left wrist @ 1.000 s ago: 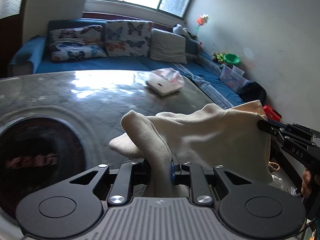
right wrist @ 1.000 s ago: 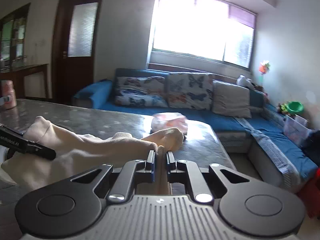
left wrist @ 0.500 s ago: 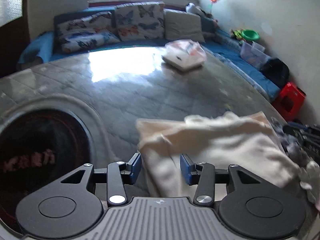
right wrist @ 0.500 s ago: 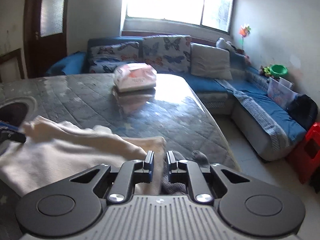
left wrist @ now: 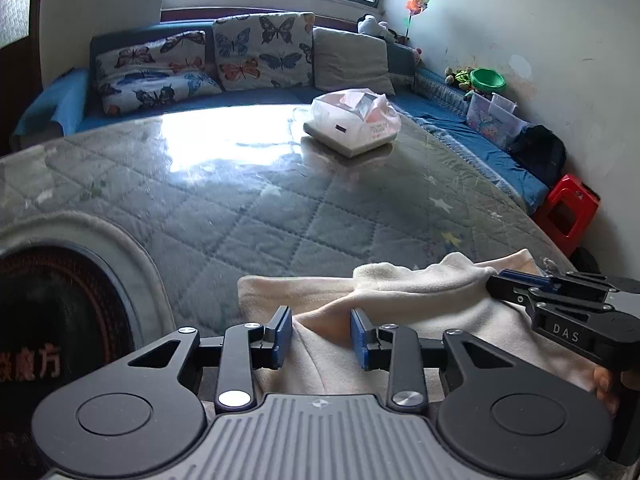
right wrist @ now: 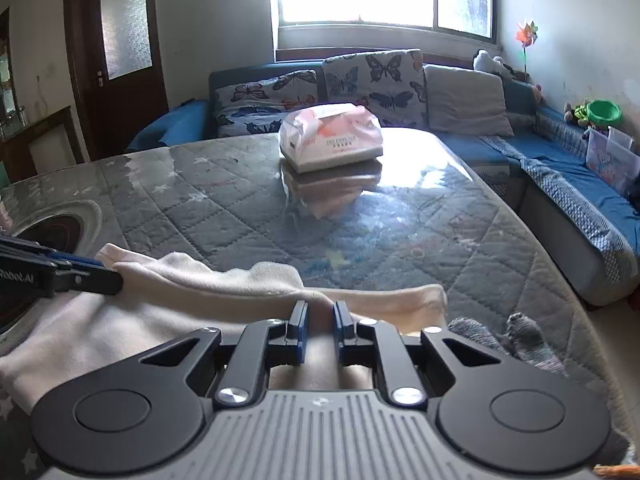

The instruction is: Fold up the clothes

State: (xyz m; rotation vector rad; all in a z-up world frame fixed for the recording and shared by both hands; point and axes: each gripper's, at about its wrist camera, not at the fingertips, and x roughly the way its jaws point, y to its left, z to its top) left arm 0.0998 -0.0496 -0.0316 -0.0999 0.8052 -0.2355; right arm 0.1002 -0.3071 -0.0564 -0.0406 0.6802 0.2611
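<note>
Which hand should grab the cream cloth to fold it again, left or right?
Probably the left. The left tool is wide open right over a raised fold of the cream cloth. The right tool has its jaws only slightly apart, near the cloth's edge.

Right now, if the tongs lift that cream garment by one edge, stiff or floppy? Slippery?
Probably floppy: the cream garment lies in soft folds and rumples on the table. Its fleecy nap suggests the pads will hold it, though it may slide on the table's glossy top. It looks light; expect the free part to hang and drag rather than keep its shape.
</note>
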